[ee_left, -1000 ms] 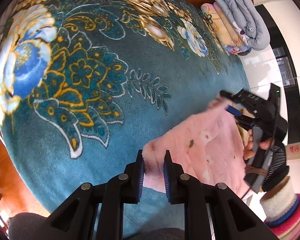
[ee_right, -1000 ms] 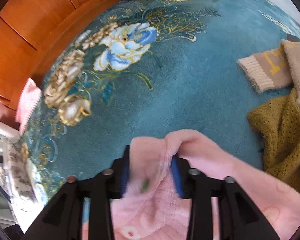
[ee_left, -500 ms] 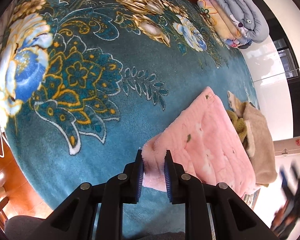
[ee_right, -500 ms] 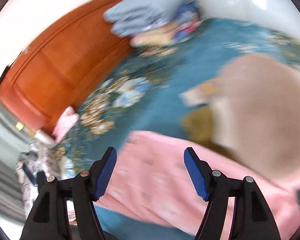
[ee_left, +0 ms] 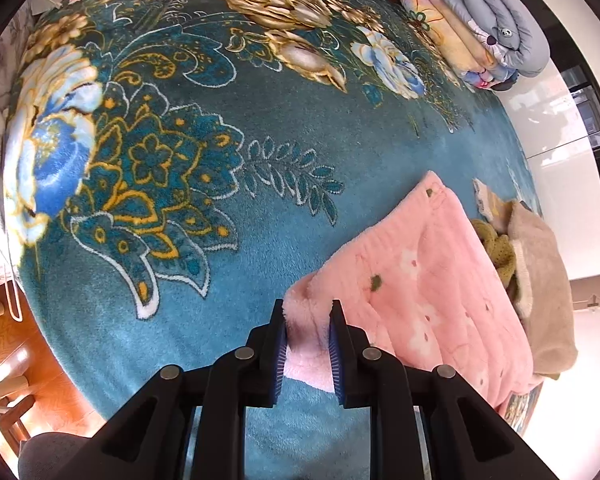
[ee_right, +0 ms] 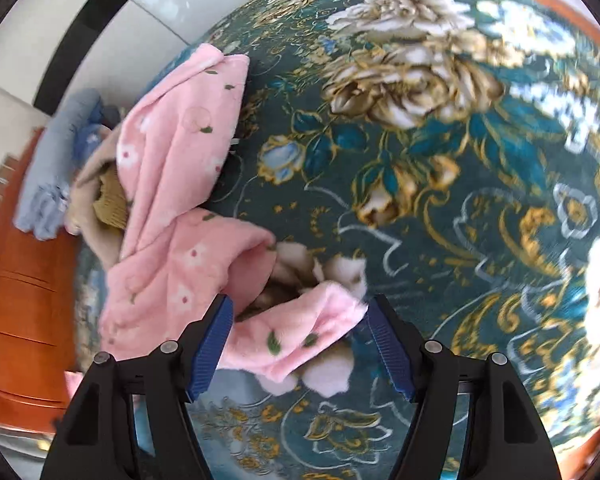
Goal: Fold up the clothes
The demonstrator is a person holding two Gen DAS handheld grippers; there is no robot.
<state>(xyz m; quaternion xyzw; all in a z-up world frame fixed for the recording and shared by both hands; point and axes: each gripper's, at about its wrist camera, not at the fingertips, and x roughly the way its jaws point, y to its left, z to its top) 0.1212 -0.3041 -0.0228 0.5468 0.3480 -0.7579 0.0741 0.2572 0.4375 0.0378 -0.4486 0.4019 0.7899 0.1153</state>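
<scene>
Since a second ago your right tongs (ee_right: pixel 300 344) have let go of the pink fleece garment (ee_left: pixel 420 280) and swung to its other side; they stand wide, pads either side of a loose pink end (ee_right: pixel 296 332), not gripping. Your left tongs (ee_left: pixel 307 340) stay clamped narrow on the garment's near corner. Garment lies on the teal floral blanket (ee_left: pixel 220 240), its far edge against the beige sweater (ee_left: pixel 544 288) and mustard knit (ee_left: pixel 496 248)
</scene>
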